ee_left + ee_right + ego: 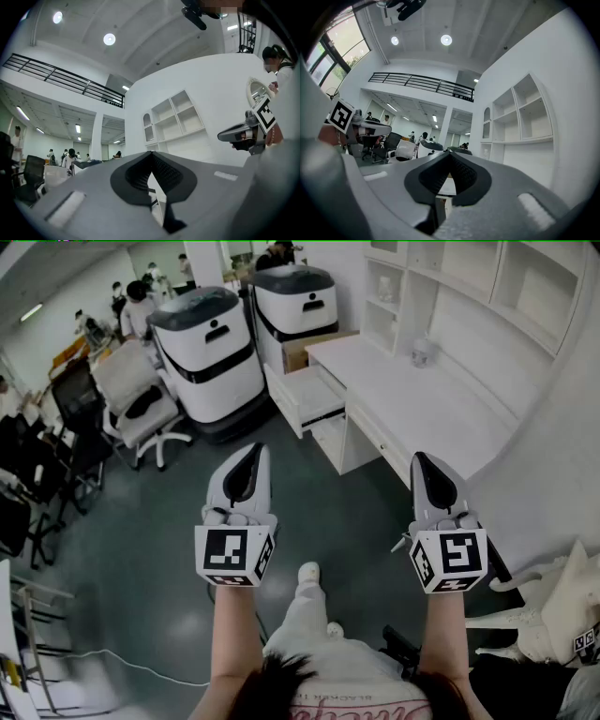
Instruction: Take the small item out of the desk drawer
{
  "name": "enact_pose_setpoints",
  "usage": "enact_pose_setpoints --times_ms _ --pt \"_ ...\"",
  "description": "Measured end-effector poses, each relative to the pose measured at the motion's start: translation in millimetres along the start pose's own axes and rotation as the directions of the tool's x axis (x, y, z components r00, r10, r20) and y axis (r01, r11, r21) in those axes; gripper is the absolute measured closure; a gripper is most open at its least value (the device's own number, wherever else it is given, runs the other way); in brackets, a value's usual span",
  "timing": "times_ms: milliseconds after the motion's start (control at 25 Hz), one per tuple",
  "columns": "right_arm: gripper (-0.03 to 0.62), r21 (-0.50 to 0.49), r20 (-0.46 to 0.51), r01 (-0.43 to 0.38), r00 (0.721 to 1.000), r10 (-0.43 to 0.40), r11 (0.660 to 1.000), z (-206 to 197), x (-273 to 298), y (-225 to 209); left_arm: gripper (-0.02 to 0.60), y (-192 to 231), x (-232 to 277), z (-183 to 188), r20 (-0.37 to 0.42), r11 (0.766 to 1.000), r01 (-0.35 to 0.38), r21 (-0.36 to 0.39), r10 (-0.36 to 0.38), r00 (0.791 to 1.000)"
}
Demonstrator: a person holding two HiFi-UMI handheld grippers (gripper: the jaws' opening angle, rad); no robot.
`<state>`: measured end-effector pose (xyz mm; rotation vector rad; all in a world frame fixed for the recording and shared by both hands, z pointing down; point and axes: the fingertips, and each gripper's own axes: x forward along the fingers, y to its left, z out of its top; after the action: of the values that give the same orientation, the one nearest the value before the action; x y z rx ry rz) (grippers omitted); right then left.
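A white desk (441, 418) stands at the right against the wall, and its left-hand drawer (302, 397) is pulled open. I cannot make out any small item inside it from here. My left gripper (256, 449) is held over the dark floor, well short of the drawer, its jaws shut and empty. My right gripper (418, 458) hovers near the desk's front corner, also shut with nothing in it. In the left gripper view the dark pads (161, 171) meet at the tip. The pads (461, 173) meet likewise in the right gripper view.
Two large white machines (208, 352) with dark tops stand beyond the drawer, with a cardboard box (305, 351) beside them. A glass jar (424, 352) sits on the desktop below white wall shelves (487, 287). Office chairs (141, 409) stand at the left. A white ornate chair (553, 615) is at the lower right.
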<state>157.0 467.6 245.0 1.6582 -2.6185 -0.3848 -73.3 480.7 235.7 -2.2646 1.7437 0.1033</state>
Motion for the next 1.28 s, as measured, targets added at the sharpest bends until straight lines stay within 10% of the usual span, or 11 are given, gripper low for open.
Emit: enact_pose_setpoints --times_ms 1280 --pt "0.592 -0.014 -0.044 -0.019 0.999 0.019 1.0 -45 184 -53 0.569 68 192 -68 -0.042 0.998 0.045 -0.038 -0.047 0.998"
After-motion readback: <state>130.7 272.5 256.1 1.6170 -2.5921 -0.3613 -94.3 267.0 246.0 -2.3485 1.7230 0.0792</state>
